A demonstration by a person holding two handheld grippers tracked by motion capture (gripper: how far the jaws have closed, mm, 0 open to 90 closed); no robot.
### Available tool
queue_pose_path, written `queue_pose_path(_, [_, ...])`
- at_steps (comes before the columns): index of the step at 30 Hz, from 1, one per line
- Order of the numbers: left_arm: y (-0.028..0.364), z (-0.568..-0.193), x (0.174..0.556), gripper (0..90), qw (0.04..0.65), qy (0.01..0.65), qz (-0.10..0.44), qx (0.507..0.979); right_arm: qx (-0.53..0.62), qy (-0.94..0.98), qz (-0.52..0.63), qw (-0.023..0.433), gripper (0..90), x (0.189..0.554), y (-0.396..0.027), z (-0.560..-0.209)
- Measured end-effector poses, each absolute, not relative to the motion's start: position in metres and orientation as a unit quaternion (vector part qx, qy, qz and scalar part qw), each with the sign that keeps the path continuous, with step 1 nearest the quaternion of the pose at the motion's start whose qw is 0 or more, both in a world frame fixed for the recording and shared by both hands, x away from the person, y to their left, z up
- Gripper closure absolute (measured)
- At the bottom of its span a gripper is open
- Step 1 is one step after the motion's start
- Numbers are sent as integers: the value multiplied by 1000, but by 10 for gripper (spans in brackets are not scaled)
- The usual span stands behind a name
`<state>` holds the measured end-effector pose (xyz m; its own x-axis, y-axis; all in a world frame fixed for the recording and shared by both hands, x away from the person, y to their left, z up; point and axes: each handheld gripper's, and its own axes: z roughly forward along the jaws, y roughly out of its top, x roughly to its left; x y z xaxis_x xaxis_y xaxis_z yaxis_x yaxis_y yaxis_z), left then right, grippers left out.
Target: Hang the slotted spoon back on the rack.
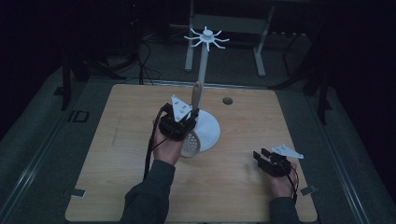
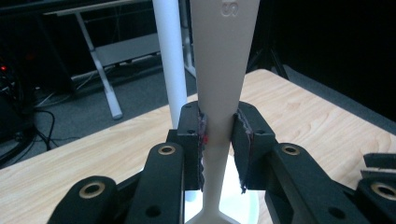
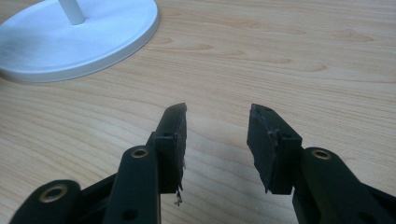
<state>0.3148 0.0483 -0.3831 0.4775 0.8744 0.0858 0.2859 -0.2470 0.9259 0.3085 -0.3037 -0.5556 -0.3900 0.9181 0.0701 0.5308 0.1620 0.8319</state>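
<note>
Gripping the slotted spoon [image 1: 194,122] by the narrow part of its handle, the left gripper [image 1: 187,122] had its jaws pinched against the handle from both sides, as the left gripper view showed with the pale handle [image 2: 219,93] rising straight up between the two black pads [image 2: 201,140]. The spoon was held upright over the round white base [image 1: 210,133] of the hanging stand, its perforated bowl [image 1: 190,144] hanging down at the base's near edge and its wooden-toned tip pointing up beside the stand's white pole [image 1: 203,63]. At the pole's top sat a ring of curved hooks [image 1: 207,37]; nothing hung from them. The spoon's bowl carried nothing that could be made out.

The right gripper [image 1: 261,157] rested well apart on the wooden table [image 1: 116,154], near its right front corner, the person's hand behind it. Its jaws stood spread with only bare tabletop [image 3: 280,56] between them, and the stand's base [image 3: 70,42] lay off to the upper left in the right gripper view.
</note>
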Motion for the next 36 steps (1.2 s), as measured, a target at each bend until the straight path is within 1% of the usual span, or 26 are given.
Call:
queue_pose_path(12, [41, -367, 316, 742, 465, 400, 330, 717, 503, 723, 410, 237, 574, 309, -305, -556])
queue_pose_path(27, [30, -351, 319, 741, 456, 420, 355, 700, 506, 722, 405, 240, 582, 309, -304, -557])
queue_pose_path(36, [26, -345, 321, 741, 459, 431, 359, 689, 507, 721, 406, 241, 580, 310, -305, -557])
